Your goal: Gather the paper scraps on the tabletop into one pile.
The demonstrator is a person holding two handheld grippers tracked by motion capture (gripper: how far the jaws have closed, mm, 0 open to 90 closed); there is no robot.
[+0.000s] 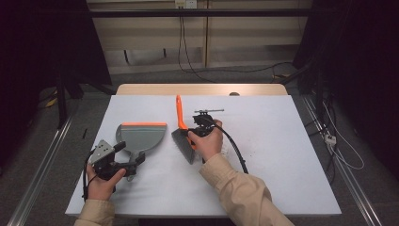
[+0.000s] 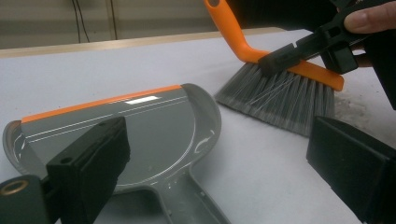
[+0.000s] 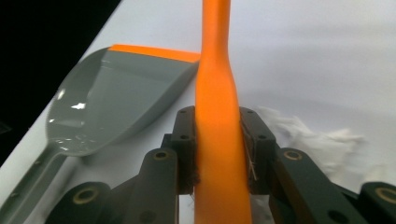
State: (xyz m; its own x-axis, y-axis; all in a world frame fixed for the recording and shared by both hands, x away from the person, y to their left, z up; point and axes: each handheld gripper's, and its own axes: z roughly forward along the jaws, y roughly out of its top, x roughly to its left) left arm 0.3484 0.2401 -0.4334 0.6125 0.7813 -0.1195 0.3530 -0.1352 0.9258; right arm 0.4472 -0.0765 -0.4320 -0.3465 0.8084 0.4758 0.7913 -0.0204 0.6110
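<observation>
A person's right gripper (image 3: 217, 154) clamps the orange handle of a hand brush (image 1: 182, 136), its fingers (image 3: 254, 149) closed tight on either side, the grey bristles resting on the white counter (image 1: 282, 155) just beneath. The left gripper (image 1: 134, 162) has its fingers (image 2: 88, 168) spread wide, holding nothing, with the grey dustpan (image 2: 140, 130) and its handle lying on the counter between and just ahead of them. A faint patch of fine debris (image 3: 322, 140) lies beside the right fingers. By the look of it, the brush is secured but the dustpan is not yet gripped, and sweeping remains.
</observation>
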